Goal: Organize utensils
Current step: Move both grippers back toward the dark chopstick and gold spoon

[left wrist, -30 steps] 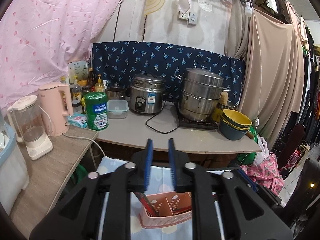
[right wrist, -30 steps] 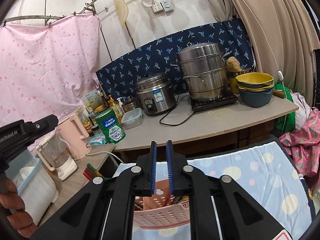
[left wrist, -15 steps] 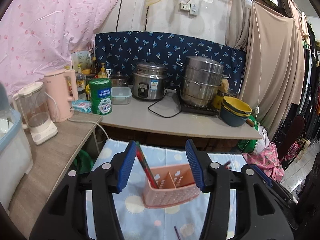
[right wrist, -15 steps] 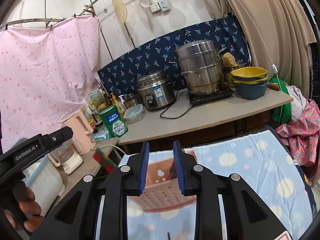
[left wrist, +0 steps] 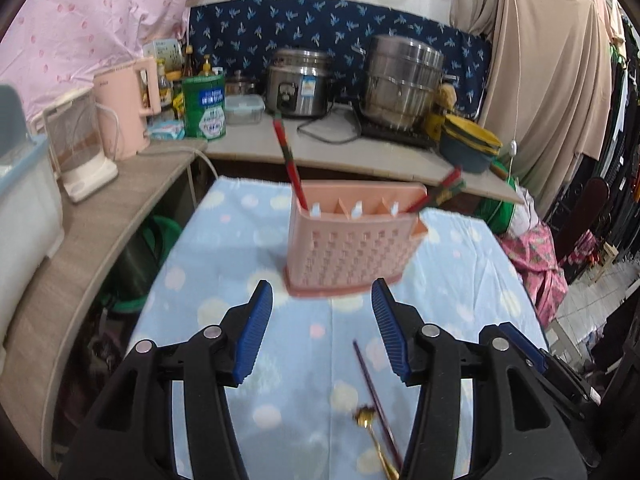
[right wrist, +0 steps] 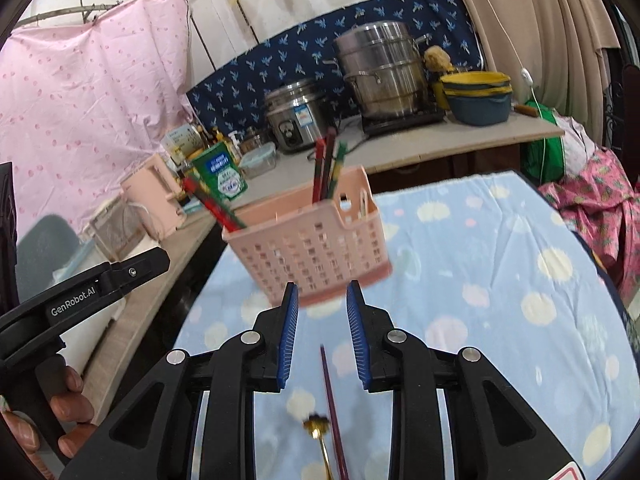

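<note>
A pink perforated utensil holder (left wrist: 352, 240) (right wrist: 312, 240) stands on the blue dotted cloth (left wrist: 224, 264). Red-and-green chopsticks (left wrist: 288, 160) lean out of its left end and more (left wrist: 440, 192) out of its right end; the right wrist view shows them too (right wrist: 326, 168). On the cloth in front of it lie a dark purple chopstick (left wrist: 372, 392) (right wrist: 330, 400) and a gold spoon (left wrist: 370, 432) (right wrist: 318, 436). My left gripper (left wrist: 322, 292) is open wide and empty, short of the holder. My right gripper (right wrist: 322, 288) is narrowly open and empty, above the loose chopstick.
Behind the table a counter (left wrist: 344, 152) carries a rice cooker (left wrist: 300, 84), a steel steamer pot (left wrist: 400, 80), stacked bowls (left wrist: 472, 152) and a green tin (left wrist: 204, 106). A wooden side shelf (left wrist: 80, 240) on the left carries a pink kettle and a blender. A hand (right wrist: 60, 420) holds the left gripper.
Both grippers have opened wider and dropped toward the table. The holder now stands beyond the fingertips, and the loose chopstick and spoon have come into view.
</note>
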Demonstrator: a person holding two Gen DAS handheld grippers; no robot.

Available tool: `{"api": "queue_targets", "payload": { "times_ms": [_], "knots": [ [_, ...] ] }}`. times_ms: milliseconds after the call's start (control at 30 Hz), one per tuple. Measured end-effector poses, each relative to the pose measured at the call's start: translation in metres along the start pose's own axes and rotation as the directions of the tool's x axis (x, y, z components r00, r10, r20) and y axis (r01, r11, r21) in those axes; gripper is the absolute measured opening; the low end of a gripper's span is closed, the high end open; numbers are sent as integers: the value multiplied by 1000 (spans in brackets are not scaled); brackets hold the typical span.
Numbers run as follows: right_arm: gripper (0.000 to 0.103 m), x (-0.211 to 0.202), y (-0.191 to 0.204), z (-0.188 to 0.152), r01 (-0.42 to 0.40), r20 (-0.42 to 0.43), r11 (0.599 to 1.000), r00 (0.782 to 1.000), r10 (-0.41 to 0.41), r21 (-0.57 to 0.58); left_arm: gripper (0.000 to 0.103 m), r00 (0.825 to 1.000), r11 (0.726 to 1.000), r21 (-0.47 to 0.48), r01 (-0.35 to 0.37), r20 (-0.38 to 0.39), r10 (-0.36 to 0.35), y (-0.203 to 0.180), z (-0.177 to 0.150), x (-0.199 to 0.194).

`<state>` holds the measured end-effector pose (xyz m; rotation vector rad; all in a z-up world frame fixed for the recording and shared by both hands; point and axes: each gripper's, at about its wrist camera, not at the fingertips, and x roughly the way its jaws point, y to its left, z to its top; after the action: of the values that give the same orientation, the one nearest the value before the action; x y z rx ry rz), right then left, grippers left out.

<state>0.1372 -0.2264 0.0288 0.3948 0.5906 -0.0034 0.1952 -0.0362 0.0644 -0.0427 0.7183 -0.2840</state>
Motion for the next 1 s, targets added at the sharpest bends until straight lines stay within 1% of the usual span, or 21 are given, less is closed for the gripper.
{"api": "queue_targets", "payload": {
  "times_ms": [133,267,433,567,633,767,867,1000],
  "knots": [
    [25,-3,-7,-32,21,-64,1000,998,-22,-15,49,997,1000,-5,3,-73,-4,1,-35,3],
    [25,-8,-13,-71,42,-133,998,990,-47,-40,49,991,1000,1,1,-135,-1,0,-65,7],
    [25,-13,-17,-119,54,-218,996,974,-69,-73,49,976,1000,4,-7,-216,8,4,-104,12],
    [25,-19,-18,-147,55,-263,994,962,-77,-92,49,965,1000,-3,-12,-261,10,9,-127,14],
    [25,-21,-19,-158,54,-281,994,956,-80,-98,49,960,1000,-2,-16,-280,15,11,-139,14],
    [25,-23,-22,-167,58,-301,994,950,-84,-96,50,952,1000,-5,-24,-307,21,14,-157,13],
    [25,-23,-21,-170,58,-308,993,947,-87,-102,56,950,999,-1,-33,-310,31,14,-166,10],
    [25,-20,-17,-173,51,-315,992,945,-85,-115,56,948,999,10,-38,-315,39,14,-173,8]
  ]
}}
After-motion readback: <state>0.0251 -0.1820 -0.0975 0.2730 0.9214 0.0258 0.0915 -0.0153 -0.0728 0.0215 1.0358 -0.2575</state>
